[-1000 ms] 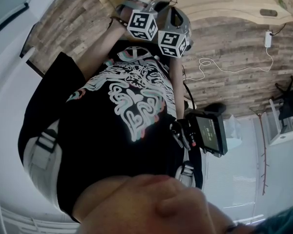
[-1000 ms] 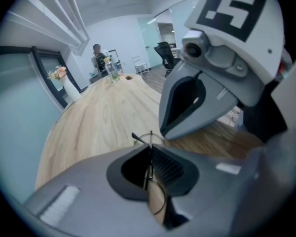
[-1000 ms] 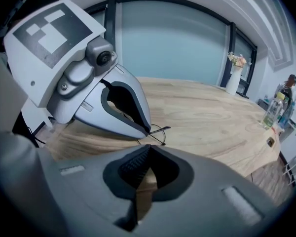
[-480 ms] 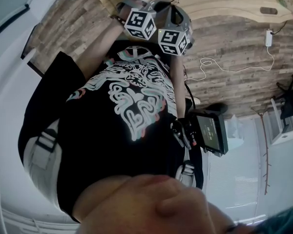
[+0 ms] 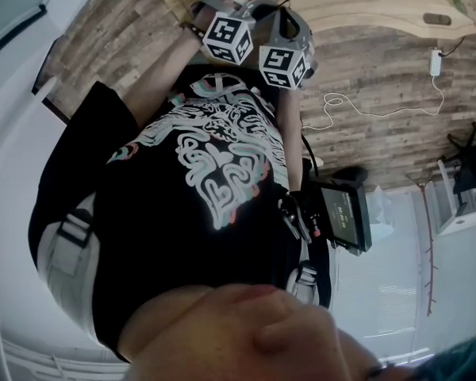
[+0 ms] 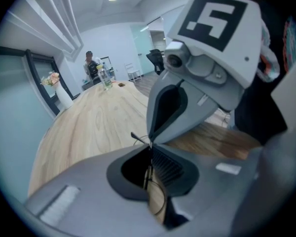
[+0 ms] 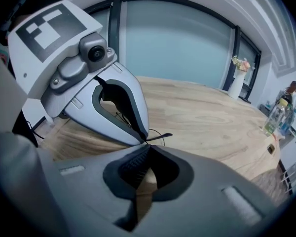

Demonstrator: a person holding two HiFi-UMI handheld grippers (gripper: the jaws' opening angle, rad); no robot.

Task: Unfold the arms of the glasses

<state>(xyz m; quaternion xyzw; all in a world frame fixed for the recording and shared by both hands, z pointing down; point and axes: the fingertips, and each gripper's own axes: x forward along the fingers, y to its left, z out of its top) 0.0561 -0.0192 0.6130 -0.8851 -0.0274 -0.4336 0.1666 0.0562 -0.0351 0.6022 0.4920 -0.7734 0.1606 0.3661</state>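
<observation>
The left claw (image 6: 149,152) has its jaws together, clamped on the thin wire frame of the glasses (image 7: 161,135); a loop of that wire shows in the gap behind its tips. The right claw (image 7: 147,148) meets it tip to tip, jaws likewise closed, seemingly on the same frame (the wire is too fine to see exactly where it bites). A dark temple tip pokes out sideways from the point where the two claws meet. The glasses hang in the air above the light wooden counter (image 7: 212,117), not resting on it.

In the head view both claws sit close together at the top, their marker cubes (image 5: 228,40) side by side near the counter's curved edge, beyond the person's black printed T-shirt (image 5: 190,197). A small screen unit (image 5: 345,217) hangs at the person's hip, and a white cable (image 5: 365,111) trails over the plank floor.

At the counter's far end stand a white vase of flowers (image 7: 237,83) and a clear bottle (image 7: 272,120), with another person (image 7: 291,90) nearby.
</observation>
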